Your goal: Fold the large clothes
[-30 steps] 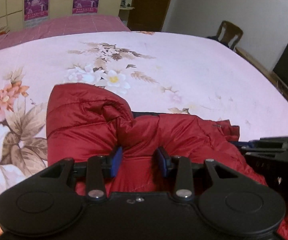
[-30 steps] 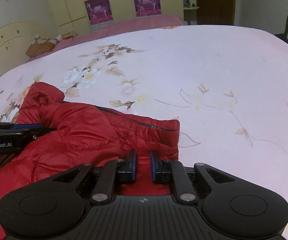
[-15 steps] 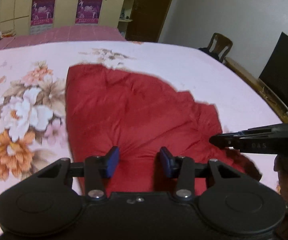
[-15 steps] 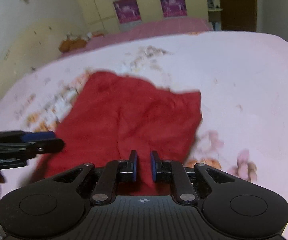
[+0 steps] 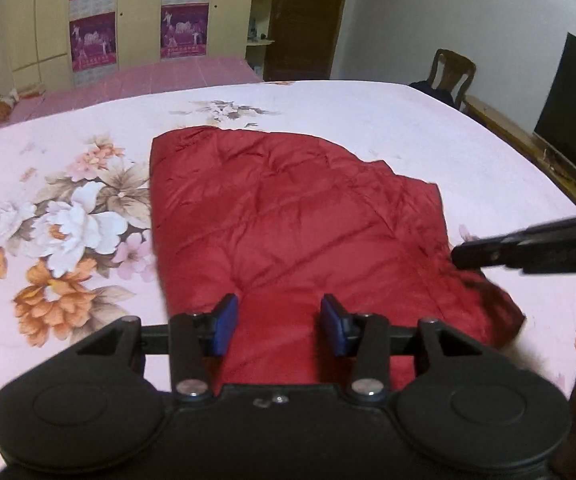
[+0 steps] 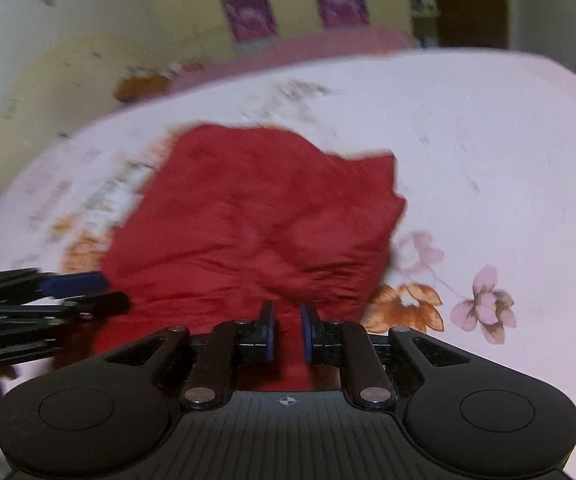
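Blue fingers [image 5: 224,324] of the left gripper [image 5: 278,325] stand wide over the jacket's [image 5: 288,216] near hem, the right gripper [image 6: 286,333] narrow with red cloth between, the jacket flat on the bed [image 5: 427,140] beyond; a fold looks laid, so next comes regripping an edge.
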Motion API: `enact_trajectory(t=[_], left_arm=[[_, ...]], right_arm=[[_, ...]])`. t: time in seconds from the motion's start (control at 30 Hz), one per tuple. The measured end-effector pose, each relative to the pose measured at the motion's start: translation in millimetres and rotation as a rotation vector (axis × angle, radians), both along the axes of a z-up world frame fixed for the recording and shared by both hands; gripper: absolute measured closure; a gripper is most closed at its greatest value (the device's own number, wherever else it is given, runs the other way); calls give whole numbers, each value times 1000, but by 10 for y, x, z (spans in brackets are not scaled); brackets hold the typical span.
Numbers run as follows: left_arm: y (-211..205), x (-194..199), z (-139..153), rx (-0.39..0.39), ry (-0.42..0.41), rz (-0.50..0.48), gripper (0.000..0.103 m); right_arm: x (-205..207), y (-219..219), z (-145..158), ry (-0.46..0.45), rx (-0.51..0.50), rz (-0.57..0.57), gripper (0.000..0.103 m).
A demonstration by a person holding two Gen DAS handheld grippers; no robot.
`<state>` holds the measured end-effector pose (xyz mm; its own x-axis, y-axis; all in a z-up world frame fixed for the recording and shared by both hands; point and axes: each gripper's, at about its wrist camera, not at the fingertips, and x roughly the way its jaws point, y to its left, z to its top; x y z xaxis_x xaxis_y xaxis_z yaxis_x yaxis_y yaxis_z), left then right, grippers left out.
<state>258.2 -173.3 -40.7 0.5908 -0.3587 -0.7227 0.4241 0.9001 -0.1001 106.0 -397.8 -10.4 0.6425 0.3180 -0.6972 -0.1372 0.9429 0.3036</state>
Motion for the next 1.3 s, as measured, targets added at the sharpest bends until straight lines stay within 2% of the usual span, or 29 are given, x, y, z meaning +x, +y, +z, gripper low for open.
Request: enact_trajectory(t=[0.1,0.2,0.4,0.53,0.63,0.67,0.7,0.73,0.77,0.8,0.83,0.87,0.9,0.93,0.97,1.0,1.1,1.13,1.17,1.23,1.3], left_arm=[[52,-159,32,6,11,4,58],[65,-280,41,3,18,0,58],[40,-320,-192,40,13,-9,56],[37,-311,-285,54,13,-12,56],[141,-261,-121,-10,28,2,58],[206,-238,-41,-47,7,14,45],[264,-205,24,-72,-21,37,16],[305,-157,64,-85,-44,59,6],[335,-94,86,-99,-62,70,7],[365,16,81,-118,-59,76,10],[373,123,57,-133,-43,83,11],[389,241,6,-150,-25,95,16],[399,361,-55,-160,2,110,24],[413,456,-108,-175,26,119,28],[425,535,-154,-190,43,128,30],[430,608,-204,-201,57,138,30],[469,710,-328,-236,76,155,27],[489,731,-371,-249,85,166,27],[507,739,-400,-262,96,178,26],[534,737,-452,-295,118,194,24],[521,737,-435,-293,134,203,22]], right_arm=[[-195,98,99,-7,3,45,90],[-318,173,53,5,-11,70,90],[-243,360,-345,68,-71,93,90],[-149,374,-600,85,-53,93,90],[-117,335,-450,101,-45,99,90],[-134,247,-328,71,-14,73,89],[-150,146,-221,27,18,38,84],[-142,46,-140,-8,39,5,29],[-128,-57,-77,-64,52,-35,0],[-86,-150,-63,-103,68,-56,1],[14,-233,-84,-87,80,-82,2],[129,-329,-131,-67,109,-111,18],[235,-412,-190,-44,137,-141,29],[327,-484,-255,-20,174,-161,50],[411,-569,-319,-5,225,-186,58],[442,-636,-353,-9,254,-207,61],[585,-713,-420,-31,295,-197,61],[622,-717,-447,-40,308,-181,83],[681,-731,-486,-33,314,-178,89],[821,-786,-723,37,343,-208,89],[909,-843,-879,88,388,-224,89]])
